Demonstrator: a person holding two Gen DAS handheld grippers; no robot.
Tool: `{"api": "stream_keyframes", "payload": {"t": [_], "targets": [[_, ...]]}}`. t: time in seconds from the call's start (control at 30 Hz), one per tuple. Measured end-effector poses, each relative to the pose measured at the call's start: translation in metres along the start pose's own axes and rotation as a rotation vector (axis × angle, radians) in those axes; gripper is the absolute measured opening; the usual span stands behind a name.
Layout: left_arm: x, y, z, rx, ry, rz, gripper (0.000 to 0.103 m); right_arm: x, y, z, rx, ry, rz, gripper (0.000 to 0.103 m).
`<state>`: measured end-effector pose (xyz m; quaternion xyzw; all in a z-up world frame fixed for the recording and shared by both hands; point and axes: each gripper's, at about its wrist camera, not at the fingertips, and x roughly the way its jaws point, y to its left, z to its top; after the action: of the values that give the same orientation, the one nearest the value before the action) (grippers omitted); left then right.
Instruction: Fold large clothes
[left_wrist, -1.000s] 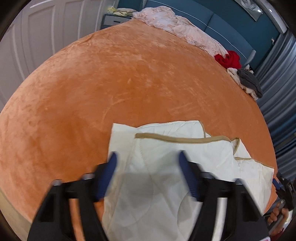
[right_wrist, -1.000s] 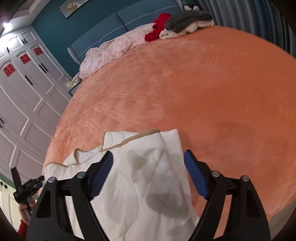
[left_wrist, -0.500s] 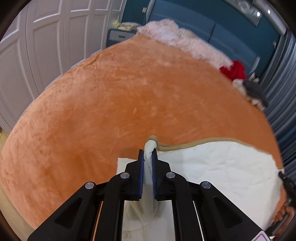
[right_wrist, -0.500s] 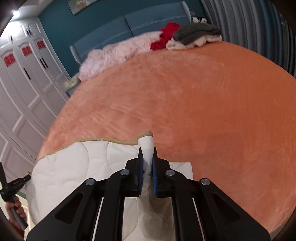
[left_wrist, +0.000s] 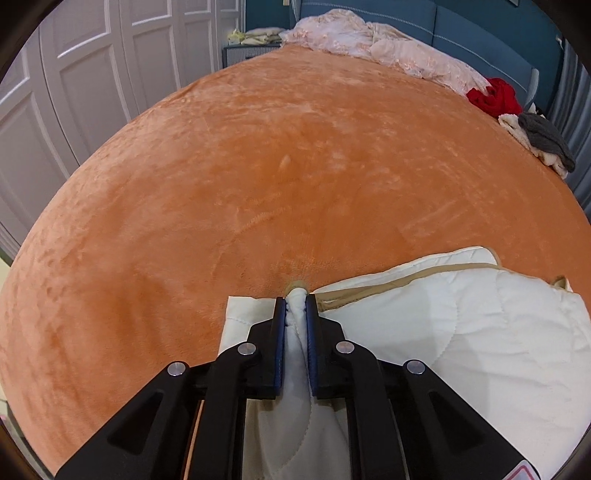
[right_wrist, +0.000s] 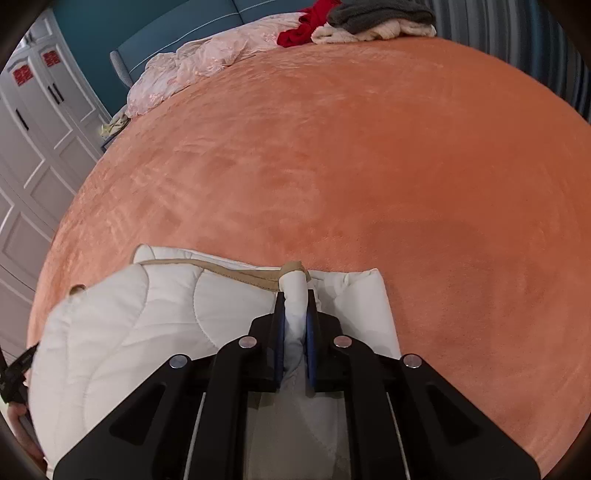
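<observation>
Room: teal wall, white wardrobe doors (left_wrist: 74, 92) | bed (left_wrist: 295, 166): orange plush cover | cream quilt (left_wrist: 461, 332) at near edge | left gripper (left_wrist: 295, 314) fingers clamped on its corner, easing apart | right gripper (right_wrist: 295, 310) fingers clamped likewise.

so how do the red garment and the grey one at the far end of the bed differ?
The red garment is bright and crumpled straight onto the orange bedspread; the grey garment is dull, darker and draped on top of a cream garment. Red lies beside the pink bedding; grey lies nearer the curtain side. Both are unfolded and far from the white quilt.
</observation>
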<state>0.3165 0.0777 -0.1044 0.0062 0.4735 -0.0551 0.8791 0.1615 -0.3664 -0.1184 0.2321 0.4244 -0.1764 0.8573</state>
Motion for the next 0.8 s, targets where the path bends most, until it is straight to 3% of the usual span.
{"api": "stream_keyframes", "payload": {"t": [0.3, 0.4, 0.43, 0.47, 0.5, 0.53, 0.6, 0.8], "targets": [[-0.001, -0.003, -0.006, -0.010, -0.050, 0.026, 0.016, -0.001, -0.004, -0.004, 0.015, -0.037, 0.019, 0.010], [-0.006, -0.001, -0.005, -0.021, -0.044, 0.041, 0.029, -0.007, -0.009, 0.001, 0.040, -0.018, 0.033, 0.012], [-0.009, 0.001, -0.002, -0.026, -0.034, 0.058, 0.042, -0.013, -0.009, 0.006, 0.048, -0.014, 0.011, 0.017], [-0.017, 0.003, 0.002, -0.030, -0.029, 0.088, 0.047, -0.020, -0.008, 0.008, 0.052, -0.020, -0.022, 0.040], [-0.028, 0.006, 0.006, -0.042, -0.036, 0.105, 0.056, -0.032, -0.007, 0.010, 0.059, -0.047, -0.057, 0.052], [-0.037, 0.009, 0.008, -0.049, -0.047, 0.096, 0.060, -0.049, -0.005, 0.011, 0.066, -0.105, -0.060, 0.057], [-0.062, 0.014, 0.014, -0.060, -0.068, 0.053, 0.063, -0.077, 0.005, 0.015, 0.046, -0.167, -0.015, 0.057], [-0.106, -0.021, 0.034, -0.054, -0.077, -0.096, 0.063, -0.091, 0.091, 0.013, -0.137, -0.115, 0.145, 0.053]]}}
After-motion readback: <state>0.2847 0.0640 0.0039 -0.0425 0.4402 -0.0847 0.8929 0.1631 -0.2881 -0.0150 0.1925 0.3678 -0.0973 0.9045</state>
